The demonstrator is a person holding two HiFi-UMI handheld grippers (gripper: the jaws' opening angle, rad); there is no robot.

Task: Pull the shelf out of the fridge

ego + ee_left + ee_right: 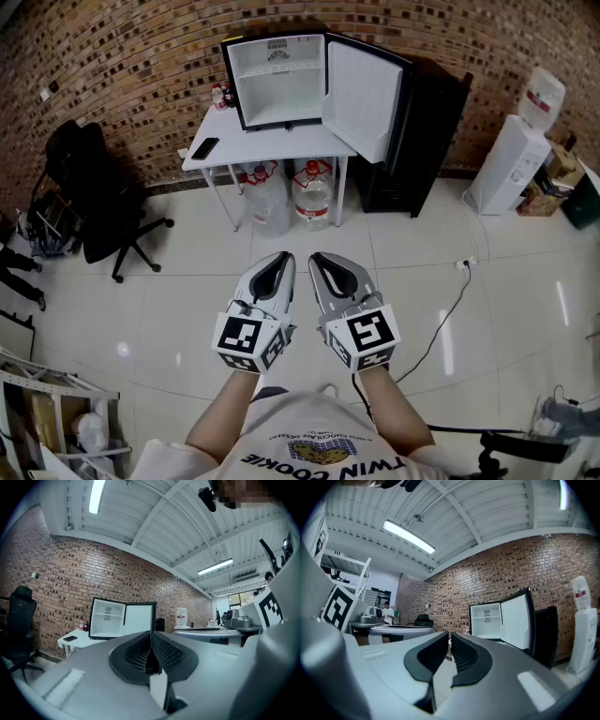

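- left hand-held gripper (280,265) and right hand-held gripper (324,266): both closed, empty, held level, far from the fridge (279,98).
- its door (361,94) hangs open, leaving the shelf (107,615) reachable.

A white table (217,155) stands against the brick wall (112,56). A dark phone (204,147) lies near its left edge, and a few small bottles (218,96) stand at its back left corner. Under it, on the pale tiled floor (187,300), one big water jug (268,199) stands beside a second jug (314,193). A black office chair (101,202) stands off to the left, well apart from the table. To the right is a black cabinet (427,141), and further right a white water dispenser (517,159). A dark cable (448,305) trails across the tiles. A fluorescent tube (96,496) glows on the ribbed ceiling.
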